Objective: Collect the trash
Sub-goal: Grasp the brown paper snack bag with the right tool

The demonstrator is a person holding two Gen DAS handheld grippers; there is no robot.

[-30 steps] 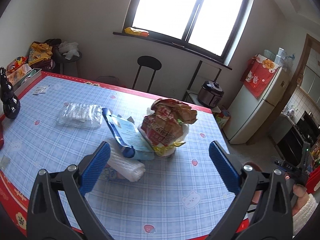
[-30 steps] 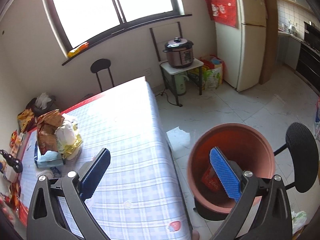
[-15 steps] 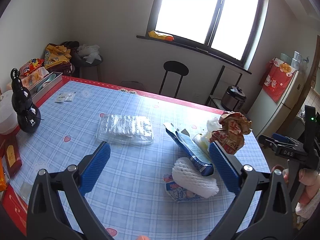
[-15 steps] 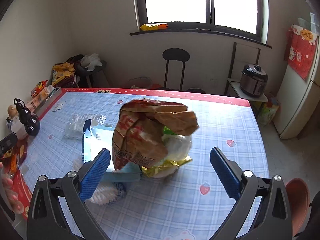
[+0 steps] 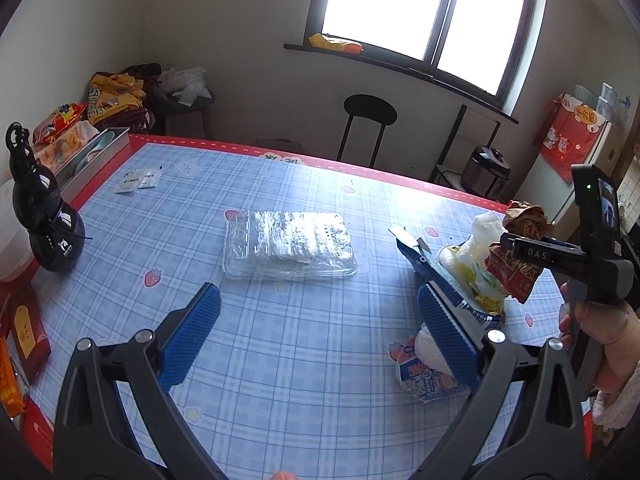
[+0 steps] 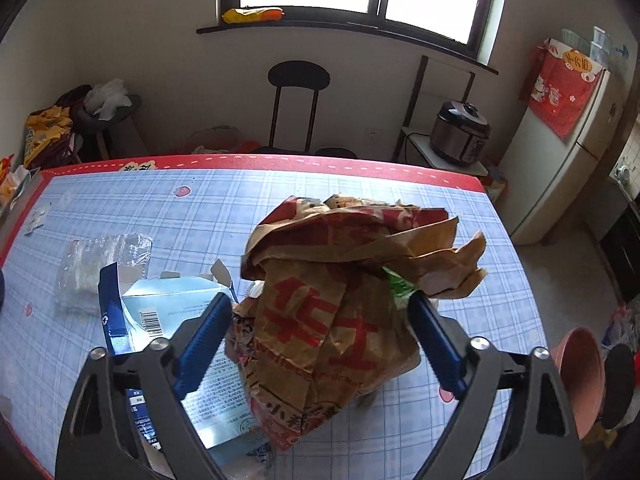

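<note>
A crumpled brown and red paper bag (image 6: 340,312) stands on the blue checked table and also shows in the left wrist view (image 5: 516,256). My right gripper (image 6: 320,340) is open, its blue fingers either side of the bag. Whether they touch it I cannot tell. A flattened blue and white carton (image 6: 160,320) lies left of the bag. A clear plastic tray (image 5: 288,244) lies mid-table ahead of my left gripper (image 5: 320,336), which is open, empty and above the table. A white foam sleeve on a printed wrapper (image 5: 424,368) lies by its right finger.
A black gourd-shaped bottle (image 5: 44,216) stands at the table's left edge, with small sachets (image 5: 138,180) farther back. A terracotta-coloured bin (image 6: 580,372) stands on the floor to the right of the table. A black stool (image 6: 298,80) stands behind the table.
My right gripper has moved in from the bin side to the paper bag, which now sits between its fingers. My left gripper has swung left toward the clear tray.
</note>
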